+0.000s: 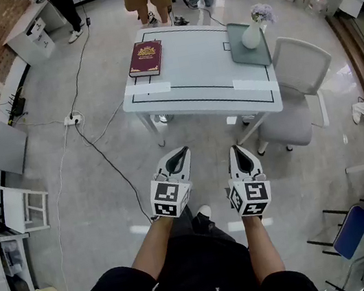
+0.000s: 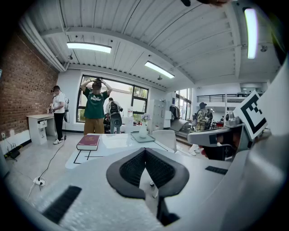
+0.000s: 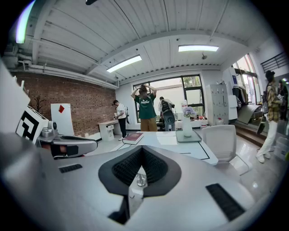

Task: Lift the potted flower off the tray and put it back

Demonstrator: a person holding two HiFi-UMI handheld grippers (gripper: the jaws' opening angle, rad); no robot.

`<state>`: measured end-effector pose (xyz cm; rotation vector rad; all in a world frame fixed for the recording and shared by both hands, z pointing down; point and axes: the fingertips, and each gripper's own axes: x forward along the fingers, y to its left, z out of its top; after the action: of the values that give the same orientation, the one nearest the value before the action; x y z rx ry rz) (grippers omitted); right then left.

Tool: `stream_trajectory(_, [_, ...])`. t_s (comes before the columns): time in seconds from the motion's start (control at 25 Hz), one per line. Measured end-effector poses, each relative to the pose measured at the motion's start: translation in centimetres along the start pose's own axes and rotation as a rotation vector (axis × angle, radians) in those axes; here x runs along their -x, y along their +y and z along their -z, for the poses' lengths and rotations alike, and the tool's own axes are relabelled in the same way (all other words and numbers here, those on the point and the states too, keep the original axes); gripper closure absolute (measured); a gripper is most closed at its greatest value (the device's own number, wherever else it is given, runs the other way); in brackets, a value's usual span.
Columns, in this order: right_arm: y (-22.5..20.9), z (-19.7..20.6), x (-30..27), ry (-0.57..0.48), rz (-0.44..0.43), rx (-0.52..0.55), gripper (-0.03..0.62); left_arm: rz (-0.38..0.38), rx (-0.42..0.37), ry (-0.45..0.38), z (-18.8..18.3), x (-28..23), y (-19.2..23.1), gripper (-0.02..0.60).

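Red book lies at 11 o'clock on the white table. Left gripper and right gripper: jaws closed, empty (both well short of the table). Potted flower stands on the tray at 1 o'clock.

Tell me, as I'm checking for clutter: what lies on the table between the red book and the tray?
Only bare tabletop, in the head view, between book and tray.

tools: two
tabletop: one
book: one
tray: one
potted flower: one
white chair beside tabletop: one
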<state>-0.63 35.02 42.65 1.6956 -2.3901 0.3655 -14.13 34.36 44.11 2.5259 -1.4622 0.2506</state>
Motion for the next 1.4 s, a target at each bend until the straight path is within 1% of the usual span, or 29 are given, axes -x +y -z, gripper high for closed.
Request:
stream_trajectory(0.16, [-0.5, 0.0, 0.5, -0.003, -0.003, -0.008, 0.589, 0.010, 0.001, -0.004, -0.2, -0.1, -0.8, 0.575])
stream_trajectory(0.36, [-1.1, -0.6, 0.1, -0.041, -0.025, -0.053, 0.588, 0.018, -0.002, -0.007, -0.6, -1.0, -1.1, 0.575])
stream_trajectory(0.64, [-2.9, -0.1, -3.4, -0.013, -0.006, -0.049, 0.588, 0.032, 0.012, -0.006, -0.9, -5.3, 0.6, 0.575])
stream_trajectory(0.84, [-6.7, -1.6, -8.5, -0.006, 0.025, -0.035, 0.588, 0.065, 0.014, -0.011, -2.3, -12.3, 2.1, 0.575])
stream_trajectory(1.08, [-12.0, -4.3, -17.9, 0.003, 0.070, -0.022, 0.588, 0.117, -0.019, -0.010, -5.0, -22.7, 5.0, 0.575])
stream_trajectory(1.2, [-14.3, -5.7, -22.8, 0.024, 0.091, -0.016, 0.588, 0.143, -0.014, 0.004, -6.2, -28.0, 7.1, 0.575])
stream_trajectory(1.4, [-18.3, -8.5, -29.3, 0.015, 0.136, -0.017, 0.588, 0.174, -0.021, 0.026, -8.1, -35.5, 10.5, 0.575])
